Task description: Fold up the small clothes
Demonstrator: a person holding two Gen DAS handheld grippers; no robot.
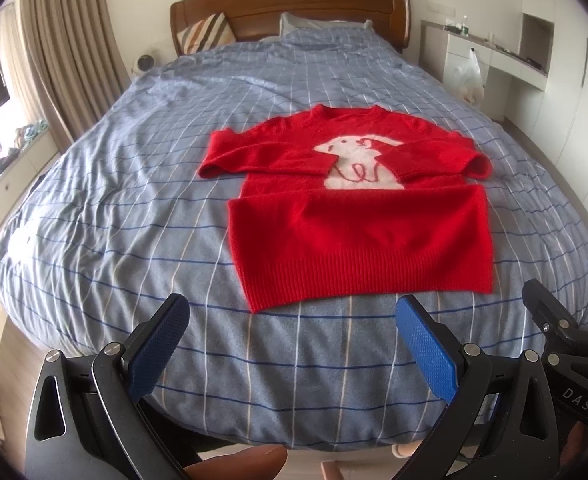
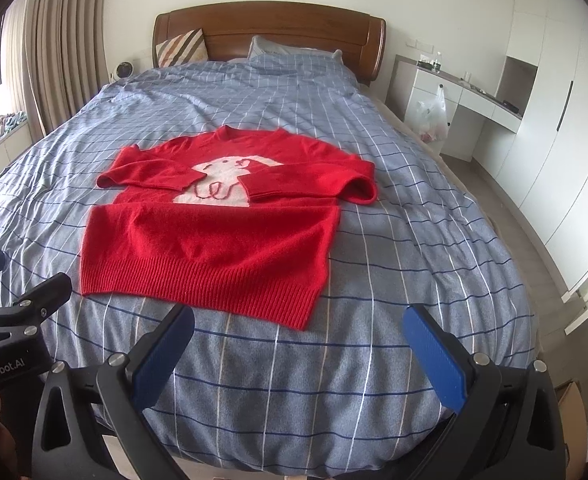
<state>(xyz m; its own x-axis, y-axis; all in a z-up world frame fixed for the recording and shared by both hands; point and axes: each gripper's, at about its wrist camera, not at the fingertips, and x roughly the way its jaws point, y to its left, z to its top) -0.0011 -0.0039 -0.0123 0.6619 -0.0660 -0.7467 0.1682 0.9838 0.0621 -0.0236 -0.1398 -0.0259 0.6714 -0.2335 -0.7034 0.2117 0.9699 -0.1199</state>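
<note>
A small red sweater (image 1: 358,232) with a white animal motif lies flat on the bed, both sleeves folded across its chest, ribbed hem nearest me. It also shows in the right wrist view (image 2: 214,240). My left gripper (image 1: 294,320) is open and empty, hovering above the bed's foot just short of the hem. My right gripper (image 2: 300,334) is open and empty, near the hem's right corner. The right gripper's body (image 1: 566,336) shows at the right edge of the left wrist view; the left gripper's body (image 2: 18,320) shows at the left edge of the right wrist view.
The bed (image 2: 414,240) has a blue checked cover and a wooden headboard (image 2: 270,24) with pillows. Curtains (image 2: 54,48) hang on the left. A white desk (image 2: 470,96) with a plastic bag and wardrobes (image 2: 566,140) stand on the right.
</note>
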